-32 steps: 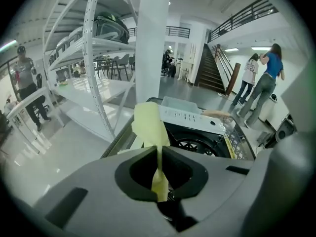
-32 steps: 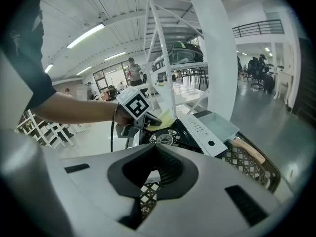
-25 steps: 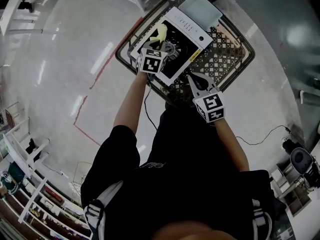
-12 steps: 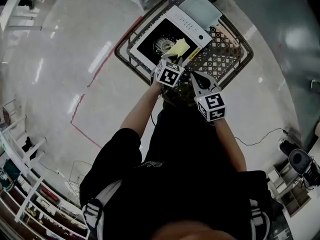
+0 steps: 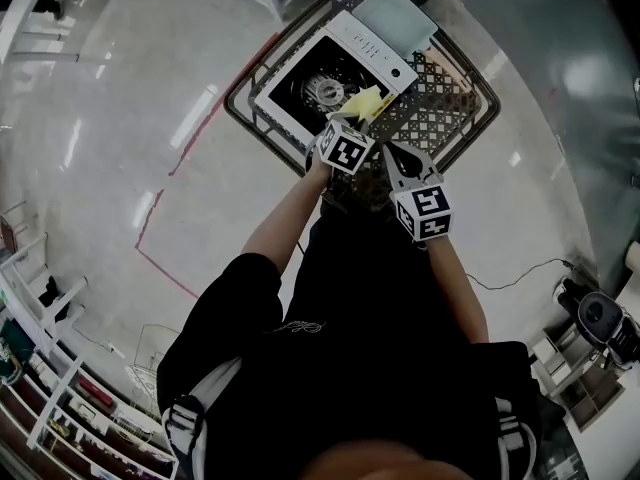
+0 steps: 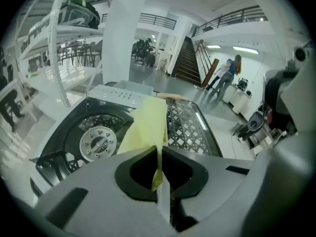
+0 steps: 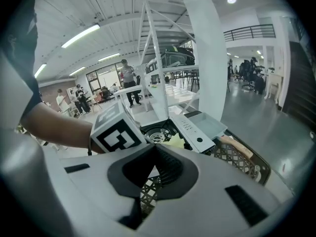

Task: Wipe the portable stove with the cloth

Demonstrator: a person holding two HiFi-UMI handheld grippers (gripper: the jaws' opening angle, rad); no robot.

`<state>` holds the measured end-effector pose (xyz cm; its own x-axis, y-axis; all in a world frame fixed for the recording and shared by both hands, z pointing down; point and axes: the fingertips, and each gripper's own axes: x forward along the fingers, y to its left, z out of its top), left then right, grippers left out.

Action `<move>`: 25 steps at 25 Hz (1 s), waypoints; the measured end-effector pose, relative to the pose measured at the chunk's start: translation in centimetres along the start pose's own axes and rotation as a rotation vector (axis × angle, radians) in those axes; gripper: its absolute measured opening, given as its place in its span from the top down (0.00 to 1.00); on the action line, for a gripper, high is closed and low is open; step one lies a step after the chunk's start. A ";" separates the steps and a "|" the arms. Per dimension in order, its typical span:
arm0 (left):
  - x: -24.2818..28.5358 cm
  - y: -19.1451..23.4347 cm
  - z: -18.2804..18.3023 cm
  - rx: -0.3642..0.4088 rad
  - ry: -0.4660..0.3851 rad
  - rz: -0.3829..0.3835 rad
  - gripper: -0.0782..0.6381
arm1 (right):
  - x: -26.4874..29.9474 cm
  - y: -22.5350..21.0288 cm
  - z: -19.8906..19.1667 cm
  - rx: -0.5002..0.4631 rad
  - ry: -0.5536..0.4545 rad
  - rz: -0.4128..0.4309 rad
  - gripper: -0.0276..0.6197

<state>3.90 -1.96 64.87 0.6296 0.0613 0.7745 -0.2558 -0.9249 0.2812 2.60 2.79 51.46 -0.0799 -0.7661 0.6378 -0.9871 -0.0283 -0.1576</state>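
The portable stove (image 5: 318, 80) is white with a black top and a round burner (image 6: 97, 143), and it sits in a dark wire basket (image 5: 455, 103). My left gripper (image 5: 360, 120) is shut on a yellow cloth (image 5: 366, 102), which rests over the stove's right edge near the control strip (image 7: 190, 127). In the left gripper view the cloth (image 6: 147, 125) runs out from between the closed jaws of that gripper (image 6: 159, 154). My right gripper (image 5: 388, 156) hovers over the basket's mesh beside the stove. In its own view the right gripper (image 7: 153, 171) is shut with nothing in it.
A grey flat lid or tray (image 5: 396, 16) lies at the basket's far end. White shelving (image 7: 160, 58) stands to the left of the basket. A cable (image 5: 520, 273) trails on the shiny floor at the right. People (image 6: 227, 78) stand far off.
My left gripper has dragged the yellow cloth from the stove's left side across the black top to its right edge, closer to the right gripper. The right gripper has stayed put.
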 end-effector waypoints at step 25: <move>0.2 -3.4 -0.2 -0.088 -0.035 0.022 0.85 | -0.4 -5.3 -3.4 0.027 0.044 0.025 0.95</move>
<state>4.72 1.30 64.17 0.6478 0.0268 0.7613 -0.3324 -0.8893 0.3141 7.37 5.44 54.63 -0.1113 -0.7377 0.6659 -0.9806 -0.0272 -0.1941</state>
